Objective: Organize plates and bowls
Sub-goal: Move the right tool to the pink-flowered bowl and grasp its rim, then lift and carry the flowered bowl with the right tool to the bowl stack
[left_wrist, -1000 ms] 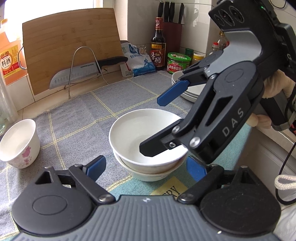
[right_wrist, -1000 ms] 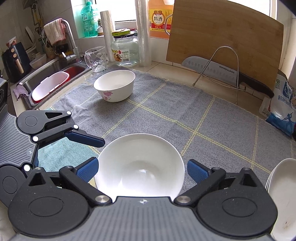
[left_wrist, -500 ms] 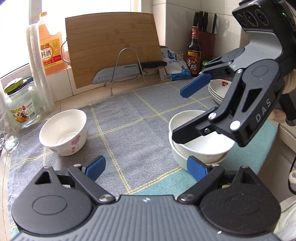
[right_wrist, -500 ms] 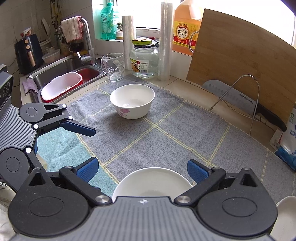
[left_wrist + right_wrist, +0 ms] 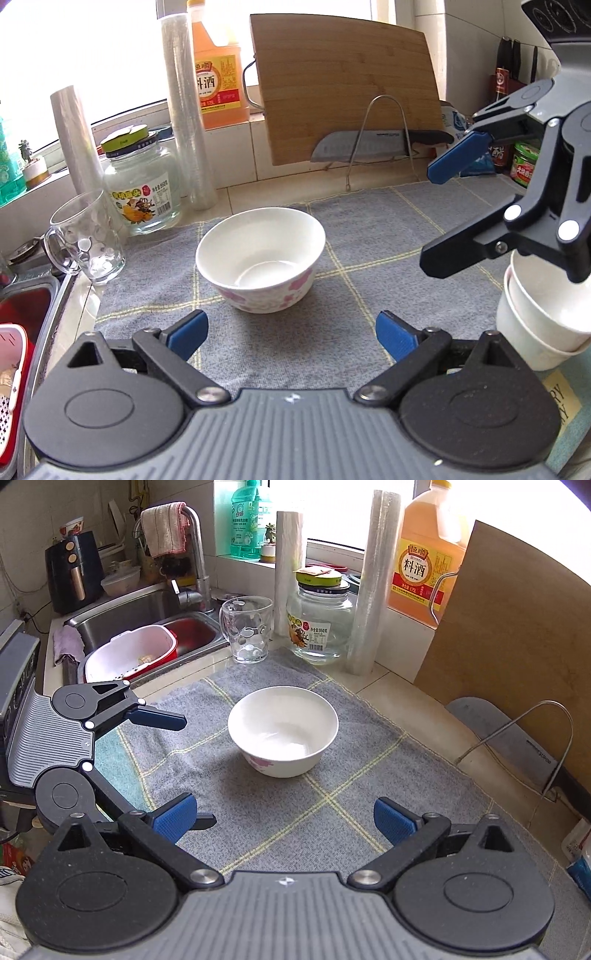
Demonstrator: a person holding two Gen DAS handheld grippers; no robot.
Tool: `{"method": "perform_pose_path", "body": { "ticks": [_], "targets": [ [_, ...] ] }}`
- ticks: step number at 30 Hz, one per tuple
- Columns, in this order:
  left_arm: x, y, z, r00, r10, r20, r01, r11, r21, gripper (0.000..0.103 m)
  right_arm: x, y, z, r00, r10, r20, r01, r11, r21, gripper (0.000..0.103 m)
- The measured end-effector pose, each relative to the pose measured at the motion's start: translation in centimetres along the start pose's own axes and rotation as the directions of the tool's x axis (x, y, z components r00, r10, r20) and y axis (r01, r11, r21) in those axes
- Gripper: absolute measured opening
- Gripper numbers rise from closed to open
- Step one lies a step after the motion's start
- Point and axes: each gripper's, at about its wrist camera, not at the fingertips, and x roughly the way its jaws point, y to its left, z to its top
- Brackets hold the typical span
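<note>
While the white ceramic bowl with pink flower print (image 5: 260, 260) stands upright and empty on the grey checked cloth (image 5: 369, 236), I record it as lying ahead of both tools, untouched and well apart from either. To its right, at the cloth's edge, two plain white bowls sit nested as a stack (image 5: 535, 314), which I judge to be where the printed one belongs. My left gripper (image 5: 291, 330) has its blue-padded jaws spread wide with nothing between them; they appear near their full spread. My right gripper (image 5: 284, 818) likewise stands wide open and holds nothing, as seen from its own camera. Seen from the left, it hangs over the nested stack. Hazards noted: the clear glass mug (image 5: 246, 629) and the glass jar with a green lid (image 5: 319, 622) stand just beyond the bowl, near the steel sink (image 5: 122, 613), so an overshoot on approach could knock glass toward the basin. With both tools converging on one bowl, I judge that the fingers could clash. A grip on the thin glazed rim could slip, and the loose cloth could drag or bunch if a finger catches it. The leaning bamboo cutting board (image 5: 351, 88) and cleaver (image 5: 369, 147) stand clear of the path.
</note>
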Motion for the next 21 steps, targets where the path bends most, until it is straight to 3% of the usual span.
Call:
{"method": "perform_pose_path", "body": {
  "ticks": [10,21],
  "targets": [
    [3.8,1.8,0.4,1.0,0.029,0.009,-0.028,0.999,-0.044,0.097,5.1,-1.6,3.5,0.997,0.063,-0.043,-0.063,0.998,-0.002,0.103],
    [5.9,2.6,1.2,0.999,0.001,0.032,0.0,0.998,-0.06,0.097,10.4,-3.7,5.7,0.989,0.107,-0.101,-0.102,0.993,0.052,0.103]
  ]
}}
